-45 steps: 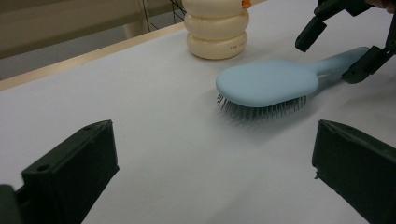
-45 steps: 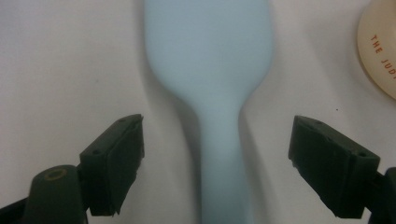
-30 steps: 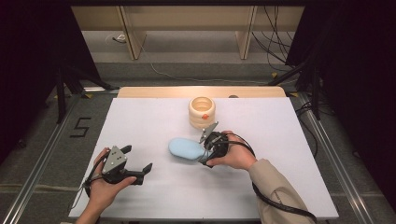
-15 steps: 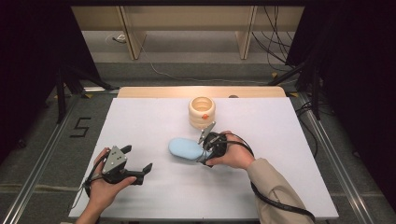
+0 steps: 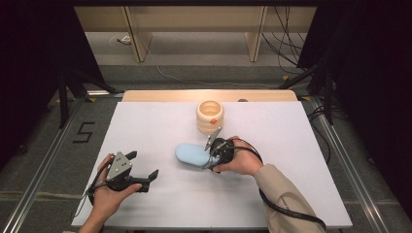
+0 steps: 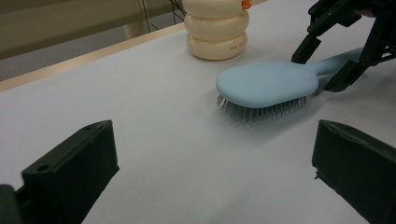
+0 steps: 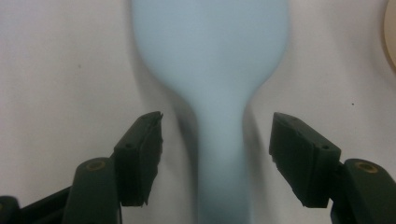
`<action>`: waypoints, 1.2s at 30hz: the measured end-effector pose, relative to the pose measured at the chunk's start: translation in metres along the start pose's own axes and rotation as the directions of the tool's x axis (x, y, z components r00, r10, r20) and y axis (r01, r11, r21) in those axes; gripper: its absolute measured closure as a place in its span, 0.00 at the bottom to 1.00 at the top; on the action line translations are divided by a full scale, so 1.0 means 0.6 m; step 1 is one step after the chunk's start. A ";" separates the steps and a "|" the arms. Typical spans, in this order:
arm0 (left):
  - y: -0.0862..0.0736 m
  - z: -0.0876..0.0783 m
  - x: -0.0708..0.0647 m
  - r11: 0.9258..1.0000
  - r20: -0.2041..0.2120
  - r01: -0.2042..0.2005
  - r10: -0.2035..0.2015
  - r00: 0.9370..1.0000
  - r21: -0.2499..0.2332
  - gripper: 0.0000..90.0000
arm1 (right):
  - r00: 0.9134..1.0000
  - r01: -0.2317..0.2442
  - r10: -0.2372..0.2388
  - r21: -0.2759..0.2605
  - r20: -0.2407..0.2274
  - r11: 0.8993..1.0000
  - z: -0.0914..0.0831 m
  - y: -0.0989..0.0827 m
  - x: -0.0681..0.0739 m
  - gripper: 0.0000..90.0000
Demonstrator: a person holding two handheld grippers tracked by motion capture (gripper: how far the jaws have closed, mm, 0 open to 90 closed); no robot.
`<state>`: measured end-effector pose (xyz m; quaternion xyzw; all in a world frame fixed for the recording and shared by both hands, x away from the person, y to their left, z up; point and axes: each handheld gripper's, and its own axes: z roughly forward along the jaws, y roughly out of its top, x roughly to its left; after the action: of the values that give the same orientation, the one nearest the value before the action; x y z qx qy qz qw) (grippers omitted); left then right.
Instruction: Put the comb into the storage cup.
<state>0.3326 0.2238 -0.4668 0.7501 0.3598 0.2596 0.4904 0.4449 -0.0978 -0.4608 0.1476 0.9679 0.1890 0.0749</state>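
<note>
A "5" (image 5: 83,132) marks the floor; the cream holder's (image 6: 216,29) print is unreadable. Right gripper (image 7: 215,156) jaws, just closing, straddle the blue hairbrush's (image 7: 219,140) handle at mid-table, untouched. Left gripper (image 5: 145,177) gapes wide; nothing has shifted.

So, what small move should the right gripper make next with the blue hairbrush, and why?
Probably go on closing the jaws on the handle. The right gripper straddles the hairbrush handle, and its jaws have just been closing, yet a gap shows on both sides, so nothing is gripped. The brush lies bristles down on the table. The left gripper rests open, apart from it.
</note>
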 end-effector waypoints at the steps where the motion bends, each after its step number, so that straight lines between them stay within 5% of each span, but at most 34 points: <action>1: 0.000 0.000 0.000 1.000 0.000 -0.001 0.001 1.000 0.000 0.00 | 1.000 0.009 -0.009 -0.003 0.004 1.000 0.002 0.000 -0.001 0.41; 36: 0.000 0.000 0.000 1.000 0.001 -0.002 0.002 1.000 0.000 0.00 | 0.999 0.015 -0.013 0.056 -0.029 0.998 0.009 0.012 0.002 0.61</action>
<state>0.3325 0.2239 -0.4668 0.7505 0.3590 0.2596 0.4903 0.4466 -0.0893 -0.4628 0.1401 0.9749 0.1632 0.0583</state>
